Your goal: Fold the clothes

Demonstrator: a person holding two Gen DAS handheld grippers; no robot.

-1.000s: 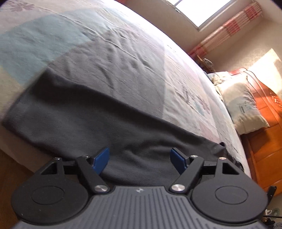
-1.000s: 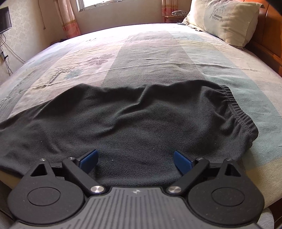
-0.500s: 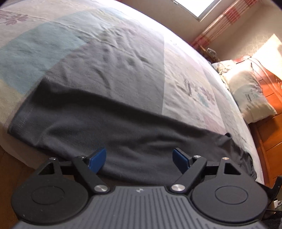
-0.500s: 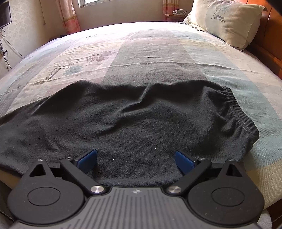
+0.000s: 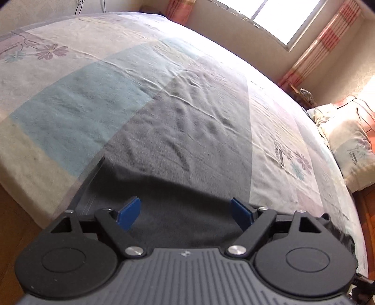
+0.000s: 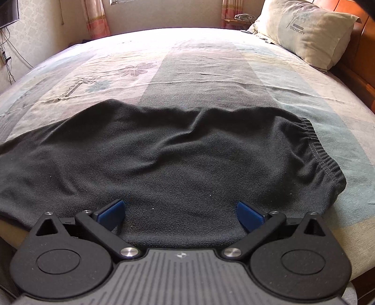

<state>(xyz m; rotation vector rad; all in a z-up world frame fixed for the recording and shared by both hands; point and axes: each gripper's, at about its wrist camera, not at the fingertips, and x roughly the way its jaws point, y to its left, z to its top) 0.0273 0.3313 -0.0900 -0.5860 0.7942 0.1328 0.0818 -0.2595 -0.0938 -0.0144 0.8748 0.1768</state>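
Observation:
A pair of dark grey trousers (image 6: 175,152) lies flat along the near edge of the bed, with its elastic waistband (image 6: 323,159) at the right end. My right gripper (image 6: 179,206) hovers over the near hem. Its blue pads (image 6: 112,211) stand far apart and its jaws are opening, with cloth under the gap but not pinched. In the left wrist view the trousers (image 5: 164,187) show only as a dark strip by the bed edge. My left gripper (image 5: 185,206) is above that strip. Its jaws are opening too and its pads (image 5: 130,210) touch nothing.
The patchwork bedsheet (image 6: 199,65) spreads wide behind the trousers. A pillow (image 6: 309,30) leans on the wooden headboard (image 6: 358,58) at the far right. Wooden floor (image 5: 14,211) lies beyond the left bed edge. A bright window (image 5: 281,18) with pink curtains (image 5: 323,35) is at the back.
The left gripper has lifted and swung, so less of the trousers and more of the sheet shows. Both pairs of jaws have spread a little wider. The right gripper has stayed in place.

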